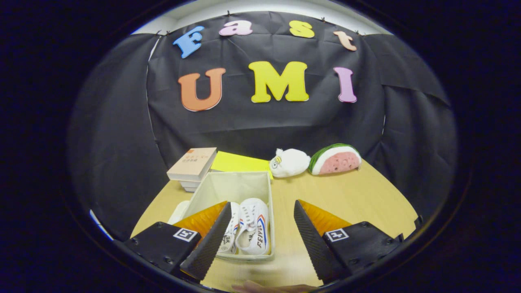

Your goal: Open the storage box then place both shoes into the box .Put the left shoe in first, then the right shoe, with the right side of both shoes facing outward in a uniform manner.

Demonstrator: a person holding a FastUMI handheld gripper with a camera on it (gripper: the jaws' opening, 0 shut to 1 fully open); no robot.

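Both white sneakers (247,226) sit inside open storage box (238,183), lower centre of frame; gripper (262,232) spread, empty above them; placement step judged done, next move withdrawal.

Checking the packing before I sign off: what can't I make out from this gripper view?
- Left white shoe: largely hidden behind one finger of the open hand-held gripper; its facing cannot be told.
- Right white shoe: toe hidden by the storage box front wall.
- Lid: covered by the box and finger.
- Yellow sheet: partly behind the box.
- Lower books: under the top book.
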